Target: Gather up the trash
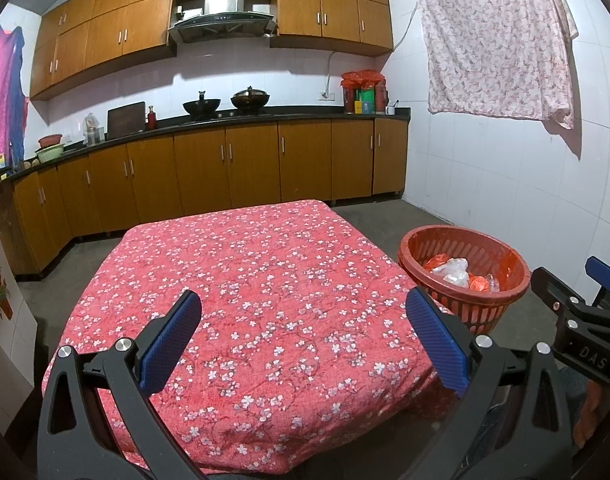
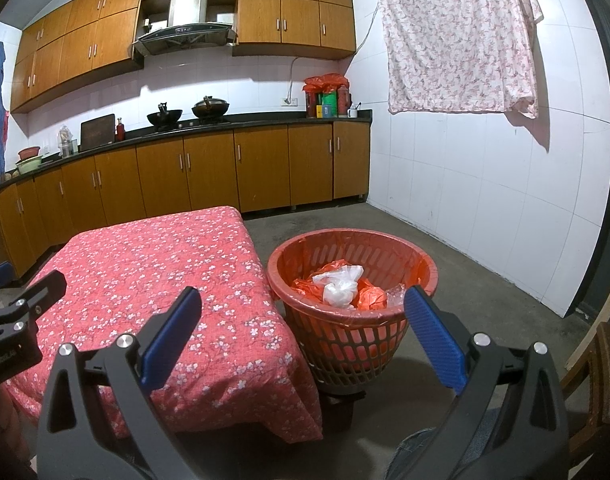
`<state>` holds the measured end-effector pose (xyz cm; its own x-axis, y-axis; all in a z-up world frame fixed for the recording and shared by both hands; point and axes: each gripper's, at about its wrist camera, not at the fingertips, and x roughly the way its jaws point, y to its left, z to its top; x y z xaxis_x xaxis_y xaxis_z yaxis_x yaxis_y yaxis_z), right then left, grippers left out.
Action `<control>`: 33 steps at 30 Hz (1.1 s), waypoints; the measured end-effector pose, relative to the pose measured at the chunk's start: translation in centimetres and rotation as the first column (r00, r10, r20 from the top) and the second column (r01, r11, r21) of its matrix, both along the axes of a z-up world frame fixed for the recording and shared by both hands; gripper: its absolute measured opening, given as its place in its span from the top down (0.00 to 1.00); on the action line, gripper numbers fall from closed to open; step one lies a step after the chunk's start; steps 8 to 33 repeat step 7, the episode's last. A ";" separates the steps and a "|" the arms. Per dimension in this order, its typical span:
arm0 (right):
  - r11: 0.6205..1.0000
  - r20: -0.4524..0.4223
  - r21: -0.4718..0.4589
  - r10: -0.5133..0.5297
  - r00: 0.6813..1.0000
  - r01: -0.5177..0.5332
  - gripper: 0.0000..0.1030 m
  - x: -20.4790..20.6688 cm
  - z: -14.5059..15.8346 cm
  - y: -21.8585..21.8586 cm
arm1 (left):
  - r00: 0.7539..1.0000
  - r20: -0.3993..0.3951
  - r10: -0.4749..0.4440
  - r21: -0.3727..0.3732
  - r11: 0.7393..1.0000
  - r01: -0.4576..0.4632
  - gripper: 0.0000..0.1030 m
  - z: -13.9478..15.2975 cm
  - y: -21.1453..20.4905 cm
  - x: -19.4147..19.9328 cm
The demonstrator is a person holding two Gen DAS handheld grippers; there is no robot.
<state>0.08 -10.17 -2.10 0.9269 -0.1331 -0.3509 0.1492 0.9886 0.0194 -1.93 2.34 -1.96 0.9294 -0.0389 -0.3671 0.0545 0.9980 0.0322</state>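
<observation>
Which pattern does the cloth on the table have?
The table cloth is red with small white blossoms, clearest in the left wrist view.

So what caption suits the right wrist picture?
Open right gripper facing a red basket of bagged trash beside a floral-clothed table.

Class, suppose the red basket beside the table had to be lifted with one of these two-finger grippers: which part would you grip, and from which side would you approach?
Probably the rim of the red basket, from above: it stands upright and open-topped, and its rolled lip looks thin enough for the jaws to straddle. The right gripper, open, is the closer one. Pick a stretch away from the white bag.
</observation>
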 end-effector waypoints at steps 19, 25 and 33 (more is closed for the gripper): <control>1.000 -0.001 0.000 -0.001 1.000 0.001 0.04 0.0 -0.2 0.1 | 1.000 -0.017 -0.002 -0.014 1.000 0.002 0.02 -0.5 0.1 0.0; 1.000 -0.001 0.000 -0.001 1.000 0.001 0.04 0.0 -0.2 0.1 | 1.000 -0.017 -0.002 -0.014 1.000 0.002 0.02 -0.5 0.1 0.0; 1.000 -0.001 0.000 -0.001 1.000 0.001 0.04 0.0 -0.2 0.1 | 1.000 -0.017 -0.002 -0.014 1.000 0.002 0.02 -0.5 0.1 0.0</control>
